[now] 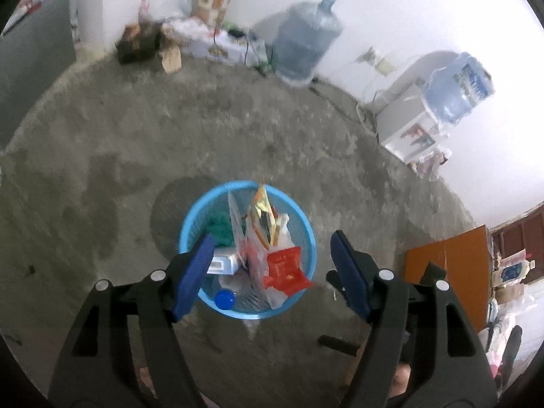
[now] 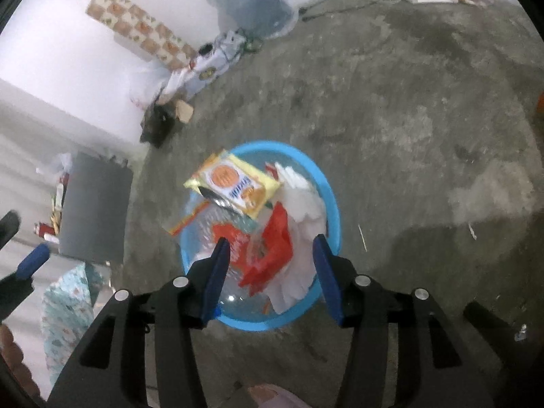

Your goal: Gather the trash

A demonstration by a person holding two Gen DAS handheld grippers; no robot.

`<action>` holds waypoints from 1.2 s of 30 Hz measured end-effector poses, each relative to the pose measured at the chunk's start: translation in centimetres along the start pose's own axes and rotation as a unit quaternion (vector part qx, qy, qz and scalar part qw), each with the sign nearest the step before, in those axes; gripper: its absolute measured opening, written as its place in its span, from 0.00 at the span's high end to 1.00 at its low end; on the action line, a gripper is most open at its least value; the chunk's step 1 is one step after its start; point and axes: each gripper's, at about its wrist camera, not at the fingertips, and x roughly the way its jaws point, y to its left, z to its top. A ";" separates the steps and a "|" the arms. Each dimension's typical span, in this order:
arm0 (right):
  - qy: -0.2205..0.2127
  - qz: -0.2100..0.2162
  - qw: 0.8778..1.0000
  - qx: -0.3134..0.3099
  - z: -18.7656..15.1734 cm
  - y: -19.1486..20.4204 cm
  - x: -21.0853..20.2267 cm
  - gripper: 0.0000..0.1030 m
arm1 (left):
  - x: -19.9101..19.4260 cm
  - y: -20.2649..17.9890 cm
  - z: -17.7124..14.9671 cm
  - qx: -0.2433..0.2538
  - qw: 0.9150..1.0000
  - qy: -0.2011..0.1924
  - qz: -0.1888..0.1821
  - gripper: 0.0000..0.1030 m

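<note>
Left wrist view gives me a soft, motion-blurred look down at the blue bin standing on the bare concrete floor, and my left gripper hangs over it with its fingers spread wide, holding nothing. Much of the trash inside is hard to sort out: I can pick out a red wrapper, a yellow packet standing on edge, a white carton half behind the left finger, and a blue bottle cap near the rim. Print on all of them is too blurred to read.

From the right wrist view, the right gripper is likewise released and empty above the same bin. A yellow biscuit packet lies across the far-left rim and overhangs it; it carries an orange round emblem and blue lettering I cannot make out. White crumpled paper and a red bag fill the rest.

Floor around the bin is open on all sides. Along the wall sit a water jug, a dispenser with a labelled bottle whose text is unreadable, and a clutter pile; an orange board is cut off behind the right finger
</note>
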 end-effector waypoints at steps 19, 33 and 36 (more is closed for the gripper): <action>-0.119 0.114 0.935 -0.313 -12.2 24.2 -18.6 0.17 | -36.5 2.4 -15.5 -0.036 0.963 -0.243 0.114 0.09; -0.115 0.212 0.865 -0.439 -24.8 31.3 -29.9 0.06 | -45.7 3.8 -33.2 -0.162 0.850 -0.310 0.393 0.08; -0.113 0.208 0.855 -0.461 -27.0 31.4 -30.9 0.06 | -45.0 4.3 -35.5 -0.188 0.835 -0.291 0.429 0.08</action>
